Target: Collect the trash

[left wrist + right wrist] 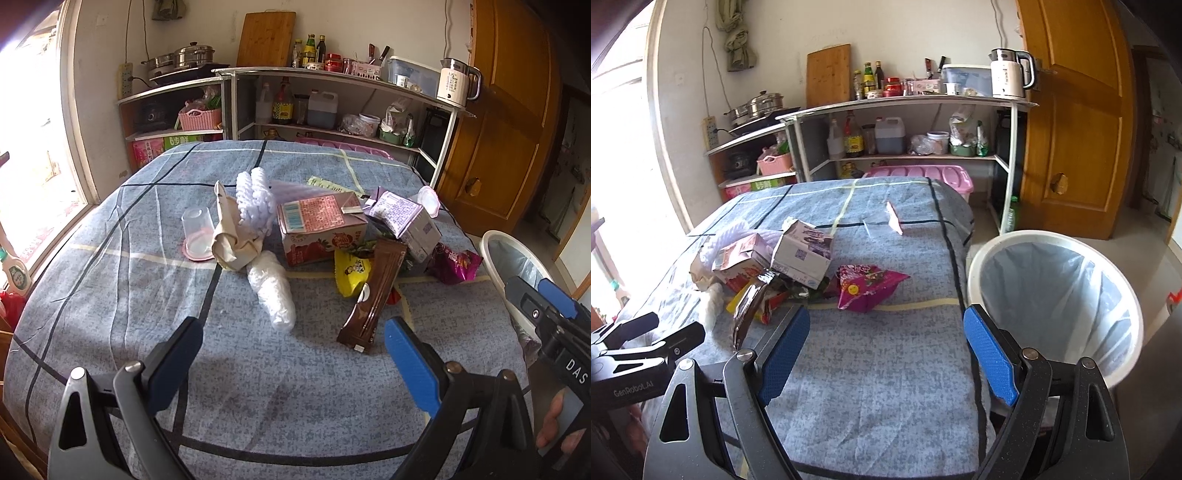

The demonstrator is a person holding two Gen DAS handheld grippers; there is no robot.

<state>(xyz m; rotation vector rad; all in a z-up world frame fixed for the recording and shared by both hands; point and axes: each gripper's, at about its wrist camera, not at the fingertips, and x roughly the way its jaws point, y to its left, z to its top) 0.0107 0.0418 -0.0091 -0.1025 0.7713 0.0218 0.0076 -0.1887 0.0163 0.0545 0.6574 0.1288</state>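
Trash lies in a heap on the blue checked tablecloth (110, 295): a strawberry milk carton (317, 229), a purple carton (406, 218), a brown wrapper (373, 299), a yellow packet (351, 271), a magenta snack bag (456, 264) (868, 286), a clear plastic bag (273, 291), crumpled paper (232, 236) and an upturned clear cup (197, 232). My left gripper (295, 354) is open and empty, just short of the plastic bag and brown wrapper. My right gripper (886, 350) is open and empty, near the table's right edge, short of the magenta bag.
A white bin with a clear liner (1056, 295) stands on the floor at the table's right edge. Shelves (905, 107) with bottles, pots and a kettle (1008, 74) line the far wall. A wooden door (1078, 110) is at the right. A bright window is at the left.
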